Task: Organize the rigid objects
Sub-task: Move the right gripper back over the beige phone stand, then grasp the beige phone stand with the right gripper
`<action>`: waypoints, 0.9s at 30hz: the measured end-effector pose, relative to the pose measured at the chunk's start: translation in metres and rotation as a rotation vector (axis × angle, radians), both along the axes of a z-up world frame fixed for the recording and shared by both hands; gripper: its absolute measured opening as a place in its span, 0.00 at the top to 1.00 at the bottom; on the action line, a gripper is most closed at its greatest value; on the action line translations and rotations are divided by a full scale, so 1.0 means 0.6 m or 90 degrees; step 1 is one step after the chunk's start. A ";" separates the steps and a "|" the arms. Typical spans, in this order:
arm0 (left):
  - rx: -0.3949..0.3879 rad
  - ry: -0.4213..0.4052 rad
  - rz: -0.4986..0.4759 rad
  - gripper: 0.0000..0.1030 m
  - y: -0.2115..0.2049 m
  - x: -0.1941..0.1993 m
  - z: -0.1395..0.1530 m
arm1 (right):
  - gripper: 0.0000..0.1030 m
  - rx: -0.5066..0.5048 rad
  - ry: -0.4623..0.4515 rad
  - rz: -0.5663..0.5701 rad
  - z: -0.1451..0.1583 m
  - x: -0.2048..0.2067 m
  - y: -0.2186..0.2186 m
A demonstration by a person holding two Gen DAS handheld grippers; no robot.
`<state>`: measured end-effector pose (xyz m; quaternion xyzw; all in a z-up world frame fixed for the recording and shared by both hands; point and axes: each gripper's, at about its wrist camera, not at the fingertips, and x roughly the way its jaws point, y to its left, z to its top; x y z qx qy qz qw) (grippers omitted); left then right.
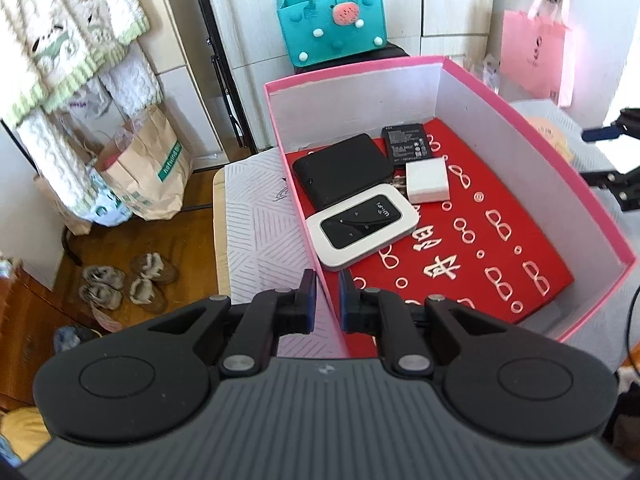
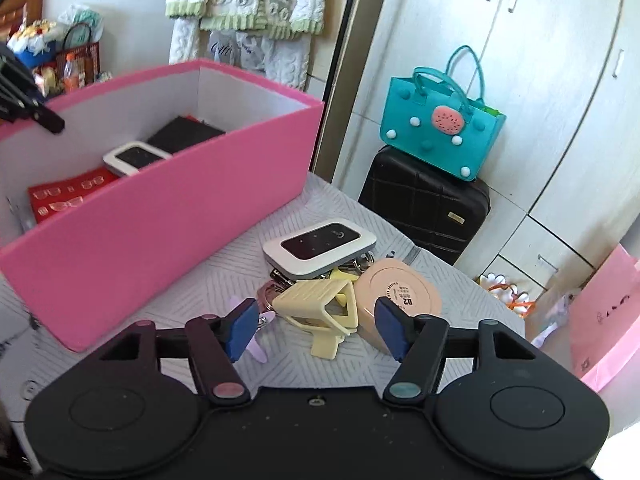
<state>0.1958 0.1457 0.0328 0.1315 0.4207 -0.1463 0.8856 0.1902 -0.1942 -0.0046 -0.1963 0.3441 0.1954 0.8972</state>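
Right gripper (image 2: 316,326) open and empty over my yellow clip (image 2: 320,312); router (image 2: 320,249) at twelve o'clock rests on the pile, and lifting the clip may topple it. Left gripper (image 1: 327,300) pinches the pink box (image 1: 304,80) wall.

A patterned white table (image 2: 224,280) carries the pink box (image 2: 160,216), pocket router (image 2: 320,246), cream clip (image 2: 320,312) and round compact (image 2: 404,292).
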 end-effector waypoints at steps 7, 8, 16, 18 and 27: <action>0.031 -0.002 -0.013 0.90 -0.008 -0.004 0.002 | 0.28 -0.027 -0.003 -0.005 -0.033 0.038 0.008; 0.032 -0.002 -0.014 0.90 -0.008 -0.004 0.002 | 0.27 -0.014 0.005 -0.004 -0.035 0.044 0.004; 0.023 0.000 -0.013 0.90 -0.009 -0.005 0.002 | 0.65 0.023 0.062 -0.014 -0.046 0.045 0.006; 0.020 0.001 -0.013 0.90 -0.008 -0.005 0.003 | 0.65 0.035 0.059 -0.018 -0.042 0.038 0.005; 0.019 0.000 -0.015 0.90 -0.005 -0.003 0.004 | 0.65 0.074 0.014 -0.050 0.006 0.011 0.001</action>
